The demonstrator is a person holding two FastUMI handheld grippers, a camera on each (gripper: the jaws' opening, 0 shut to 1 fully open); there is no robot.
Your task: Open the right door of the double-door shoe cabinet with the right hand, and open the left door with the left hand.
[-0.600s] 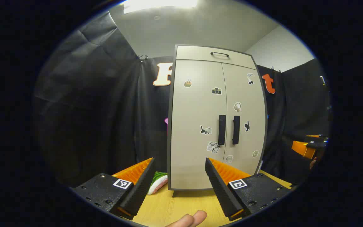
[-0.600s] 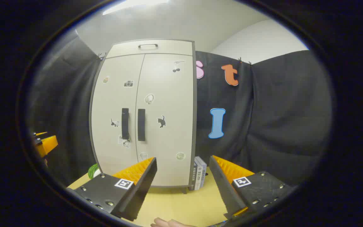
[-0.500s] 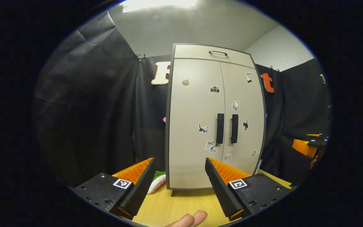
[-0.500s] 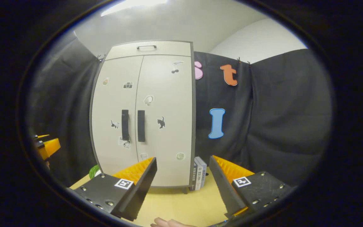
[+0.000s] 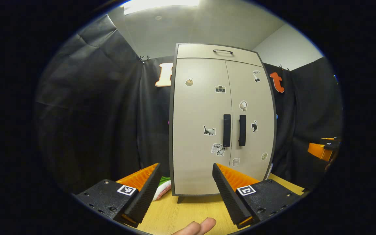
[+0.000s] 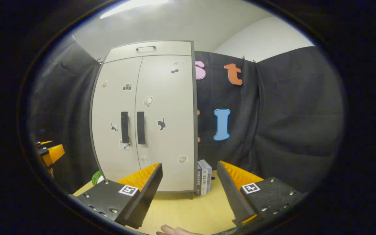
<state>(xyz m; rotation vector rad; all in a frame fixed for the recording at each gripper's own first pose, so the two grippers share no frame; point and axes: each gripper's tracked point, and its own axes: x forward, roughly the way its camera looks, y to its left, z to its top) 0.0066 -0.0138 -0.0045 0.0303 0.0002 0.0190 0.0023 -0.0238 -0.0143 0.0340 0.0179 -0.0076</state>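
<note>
A: Where does the cabinet stand?

B: In the left gripper view, the tall beige double-door shoe cabinet with a dark frame (image 5: pixel 204 130) fills the centre of the frame, upright on the light wooden table (image 5: pixel 191 212). Both doors are flush and closed, stickers scattered over them.

A: And the handles?

B: Two black vertical bar handles, side by side at the seam: the left door handle (image 5: pixel 227 130) and the right door handle (image 5: pixel 242 130), just right of centre.

A: The grippers?

B: The left gripper (image 5: pixel 184 189) sits at the bottom centre, fingers spread wide with nothing between them, well short of the cabinet. In the right gripper view the right gripper (image 6: pixel 189 192) is likewise spread and empty at the bottom centre; the cabinet stands left of centre, grey upright books (image 6: pixel 203 178) just beside its lower right corner.
</note>
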